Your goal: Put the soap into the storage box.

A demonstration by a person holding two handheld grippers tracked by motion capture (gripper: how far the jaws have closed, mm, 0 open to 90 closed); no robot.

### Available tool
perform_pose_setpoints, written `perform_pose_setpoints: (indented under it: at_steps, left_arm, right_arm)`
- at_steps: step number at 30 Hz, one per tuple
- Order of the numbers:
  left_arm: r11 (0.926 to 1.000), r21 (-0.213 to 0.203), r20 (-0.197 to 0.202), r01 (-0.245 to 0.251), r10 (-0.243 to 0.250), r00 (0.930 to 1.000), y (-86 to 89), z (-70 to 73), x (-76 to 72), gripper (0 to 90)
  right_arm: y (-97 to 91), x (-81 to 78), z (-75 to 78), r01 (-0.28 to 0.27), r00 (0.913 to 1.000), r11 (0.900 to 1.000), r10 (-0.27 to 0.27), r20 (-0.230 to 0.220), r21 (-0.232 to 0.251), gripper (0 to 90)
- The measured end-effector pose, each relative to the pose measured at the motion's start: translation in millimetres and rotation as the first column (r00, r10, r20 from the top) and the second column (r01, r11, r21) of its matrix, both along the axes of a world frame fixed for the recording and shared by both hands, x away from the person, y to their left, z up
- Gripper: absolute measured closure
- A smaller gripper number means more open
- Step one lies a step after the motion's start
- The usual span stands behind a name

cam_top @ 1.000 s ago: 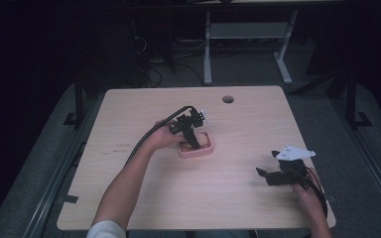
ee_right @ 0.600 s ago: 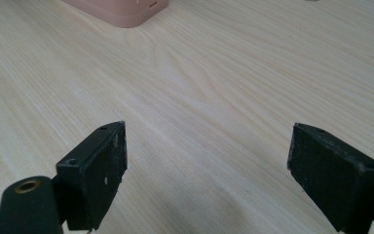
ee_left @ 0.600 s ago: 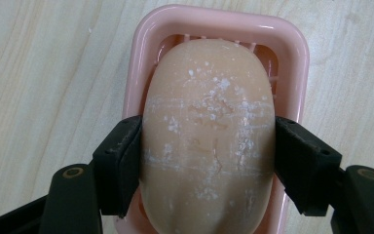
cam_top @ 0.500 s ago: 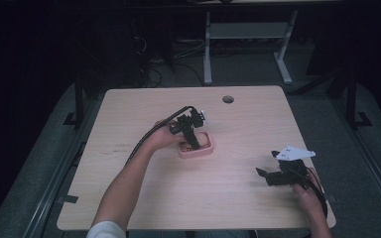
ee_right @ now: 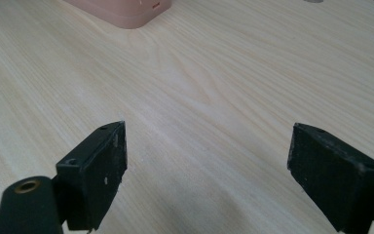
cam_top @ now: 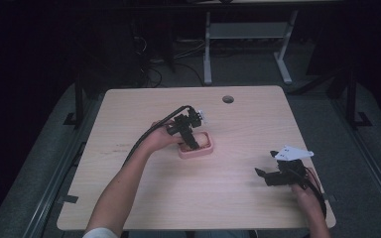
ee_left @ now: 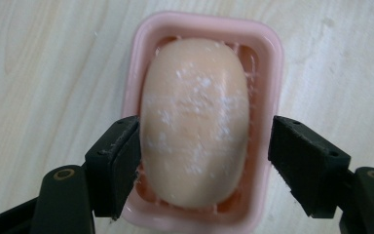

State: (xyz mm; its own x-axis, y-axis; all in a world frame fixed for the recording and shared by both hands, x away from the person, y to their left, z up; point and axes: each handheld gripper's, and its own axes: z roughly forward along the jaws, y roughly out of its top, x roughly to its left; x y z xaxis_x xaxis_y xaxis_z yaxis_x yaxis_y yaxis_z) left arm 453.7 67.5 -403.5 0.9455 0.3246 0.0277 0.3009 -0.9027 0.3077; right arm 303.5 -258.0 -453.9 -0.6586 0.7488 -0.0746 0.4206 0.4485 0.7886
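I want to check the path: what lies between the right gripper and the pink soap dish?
Nothing: in the high view, only bare table separates the right gripper from the pink soap dish. The right gripper view shows the same bare wood.

Peach oval soap bar (ee_left: 195,122), flecked with white powdery specks, sits in a glossy pink plastic dish (ee_left: 265,58); matte black gripper jaws; pale wooden tabletop (ee_right: 224,73) streaked with fine tan grain.

Right gripper (ee_right: 207,170): two black jaws set wide apart, nothing between them, over pale wood table (ee_right: 233,83). Pink dish (ee_right: 126,9): corner, well ahead, beyond the left jaw.
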Motion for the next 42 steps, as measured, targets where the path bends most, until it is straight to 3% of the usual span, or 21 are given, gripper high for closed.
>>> perform_pose_setpoints:
  at_steps: [12, 17, 22, 37, 42]
  left_arm:
    - [0.9997, -0.008, 0.017, -0.021, 0.022, 0.9996, 22.3, 5.1, -15.0, 24.7]
    - [0.999, -0.035, 0.013, -0.028, 0.028, 0.9995, 27.2, 4.9, -20.2, 24.6]
    - [0.9991, -0.033, 0.012, -0.028, 0.028, 0.9995, 29.8, 6.1, -24.1, 23.7]
    - [0.9952, -0.08, 0.02, -0.055, 0.057, 0.9982, 48.5, 5.5, -40.3, 23.8]
    - [0.9965, -0.065, 0.024, -0.053, 0.055, 0.9982, 51.5, 6.1, -46.1, 23.6]
  right_arm:
    - [3.7, 0.0, -0.9, -0.013, 0.9999, 0.9998, 0.012, -0.005, -0.018, 13.9]
    - [3.3, -0.2, -1.0, -0.002, 1.0, 0.9999, 0.002, -0.005, -0.013, 13.9]
    - [5.0, -0.3, -0.9, 0.001, 1.0, 0.9998, -0.002, -0.009, -0.018, 13.8]
    - [8.2, -0.7, -0.6, -0.001, 1.0, 0.9996, 0.0, -0.01, -0.029, 13.9]
    - [10.5, -0.4, -1.4, -0.005, 0.9999, 0.9993, 0.005, -0.012, -0.036, 13.9]
